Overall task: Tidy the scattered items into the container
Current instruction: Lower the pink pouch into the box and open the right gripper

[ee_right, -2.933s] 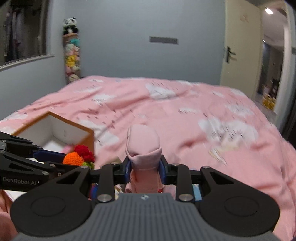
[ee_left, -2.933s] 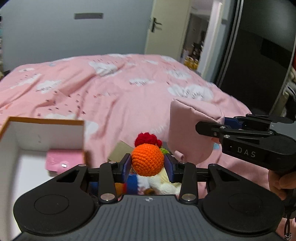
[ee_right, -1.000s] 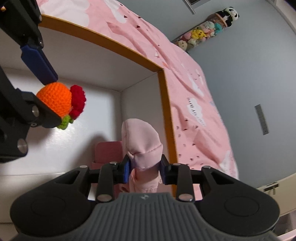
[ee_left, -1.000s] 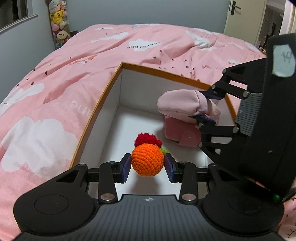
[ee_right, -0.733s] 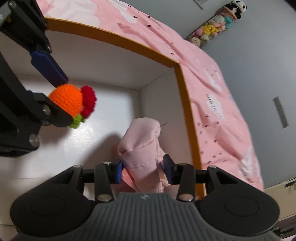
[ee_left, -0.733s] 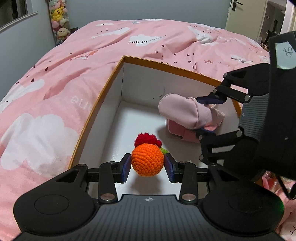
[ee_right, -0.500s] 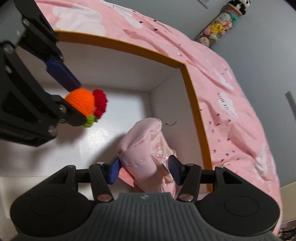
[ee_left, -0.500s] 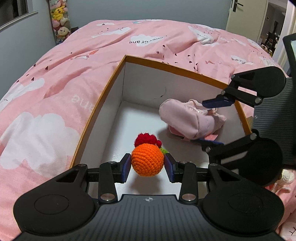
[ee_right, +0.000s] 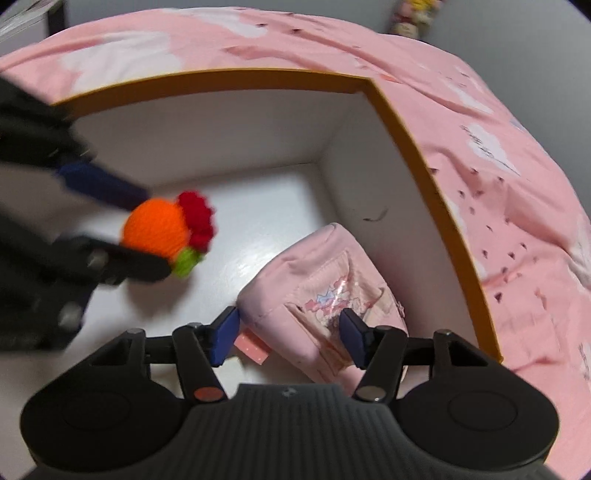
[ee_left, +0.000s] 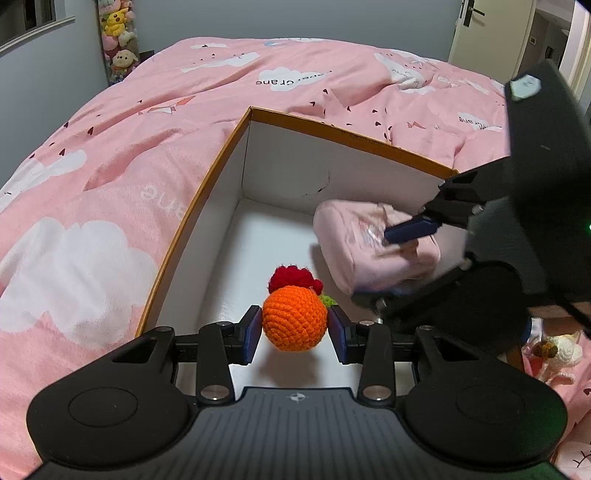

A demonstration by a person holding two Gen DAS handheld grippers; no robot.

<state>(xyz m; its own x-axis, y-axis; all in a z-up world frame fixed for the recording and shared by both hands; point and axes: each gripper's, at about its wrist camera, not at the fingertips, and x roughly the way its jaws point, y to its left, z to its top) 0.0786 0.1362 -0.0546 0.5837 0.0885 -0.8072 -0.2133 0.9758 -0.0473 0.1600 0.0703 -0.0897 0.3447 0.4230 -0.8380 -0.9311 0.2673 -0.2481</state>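
Left wrist view: left gripper (ee_left: 294,332) hangs over the near end of the box (ee_left: 349,138), tilted down into it.
Left gripper grip: both blue pads clamp the crochet orange ball (ee_left: 294,318) at its sides; ball is off the floor, shadow below it.
Ball detail: red knit tuft on the far side, small green bit at its right.
Right gripper: right gripper (ee_right: 290,336) is inside the box, by the right wall; jaws spread apart, pink pouch (ee_right: 325,291) between them.
Right gripper contact: left pad sits at the pouch edge, right pad in front of its printed face; no squeeze seen, touching or not cannot be told.
Pink pouch: lying in the box at the right side, close to the far right corner, printed side up in the right wrist view; blurred in the left wrist view.
Pink card: small pink card (ee_right: 252,346) on the box floor, partly under the pouch.
Box: white inside, orange rim, sits on the pink duvet (ee_left: 110,155).
Outside box: white crochet toy (ee_left: 557,352) on the duvet at far right, behind the right gripper body.
Background: stack of plush toys (ee_left: 118,40) against the grey wall; door (ee_left: 487,31) at right.
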